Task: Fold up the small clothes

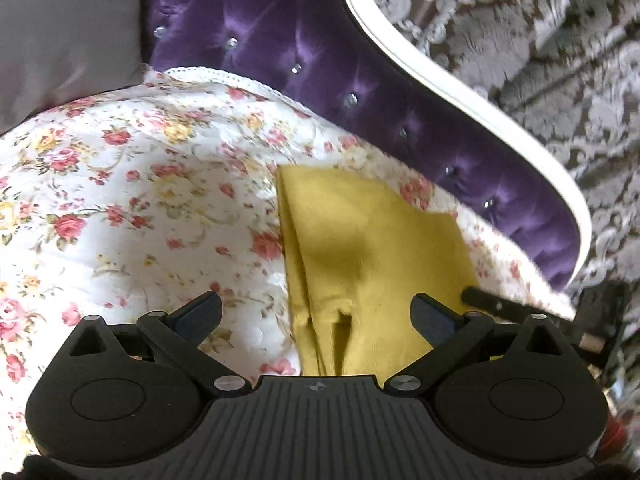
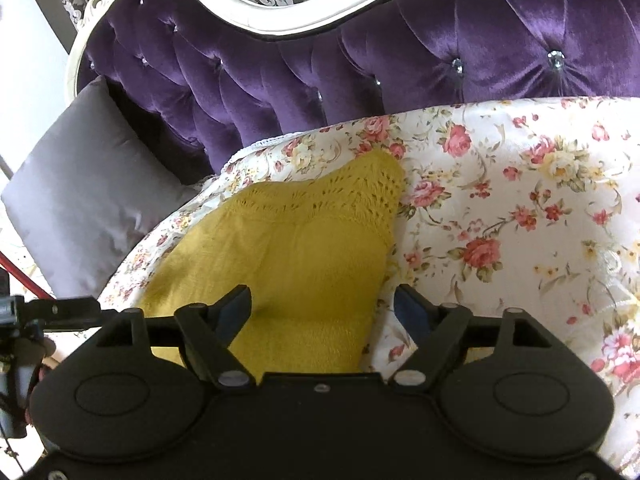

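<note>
A purple tufted headboard point(image 2: 360, 80) with a white curved frame point(image 1: 460, 92) rises far beyond both grippers, and a floral bedspread point(image 2: 520, 200) fills the ground under and around them. A grey pillow point(image 2: 80, 200) leans well off to the left of the right gripper point(image 2: 322, 304). The yellow garment point(image 2: 288, 256) lies on the bedspread directly ahead of and beneath that gripper, its lacy knit edge point(image 2: 352, 188) at the far end; from the left gripper point(image 1: 316, 312) it sits ahead and slightly to the right, with stacked layers showing along its near-left edge point(image 1: 304, 280). Both grippers have their fingers spread wide and hold nothing, hovering just above the cloth. Judging by the layered edges and compact outline, at least one fold seems done; whether another fold or only smoothing remains is hard to say.
</note>
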Available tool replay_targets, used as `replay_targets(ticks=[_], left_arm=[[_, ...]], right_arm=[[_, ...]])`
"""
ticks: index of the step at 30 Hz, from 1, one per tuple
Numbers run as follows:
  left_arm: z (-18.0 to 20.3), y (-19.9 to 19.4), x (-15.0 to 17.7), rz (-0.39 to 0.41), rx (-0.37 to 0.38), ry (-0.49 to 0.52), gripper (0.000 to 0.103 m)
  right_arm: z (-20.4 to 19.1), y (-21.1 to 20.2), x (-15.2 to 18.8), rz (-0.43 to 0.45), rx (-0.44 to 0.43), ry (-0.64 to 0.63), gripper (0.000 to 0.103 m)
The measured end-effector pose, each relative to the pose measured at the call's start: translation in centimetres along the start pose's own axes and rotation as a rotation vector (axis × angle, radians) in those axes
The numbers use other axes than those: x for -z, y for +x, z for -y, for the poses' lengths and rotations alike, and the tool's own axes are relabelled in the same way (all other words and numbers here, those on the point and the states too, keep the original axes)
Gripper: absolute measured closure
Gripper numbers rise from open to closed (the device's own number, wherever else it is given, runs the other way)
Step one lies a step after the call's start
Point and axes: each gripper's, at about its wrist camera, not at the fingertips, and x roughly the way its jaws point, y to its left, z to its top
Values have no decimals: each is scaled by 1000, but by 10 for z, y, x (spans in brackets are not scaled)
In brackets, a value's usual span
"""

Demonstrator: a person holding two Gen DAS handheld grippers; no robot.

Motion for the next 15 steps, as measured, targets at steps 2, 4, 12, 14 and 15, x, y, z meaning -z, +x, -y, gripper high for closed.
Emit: replay_targets(ticks=[2,4,12,14,15], left_arm=[[-2,-1,-1,2,7,-4,1],[-3,1,2,-18,16,5,1],[6,35,25,-102,112,4,1],[10,46,27,-109,129,2,1],[13,51,25,-100,129,13,1]], right_arm=[[3,-1,-1,1,-10,11,22],[6,-1,-1,4,-15,23,22],[7,7,-3,14,-70,34,22],[7,10,-4,17,-87,38,18],[7,12,-5,22,-93,41,17]])
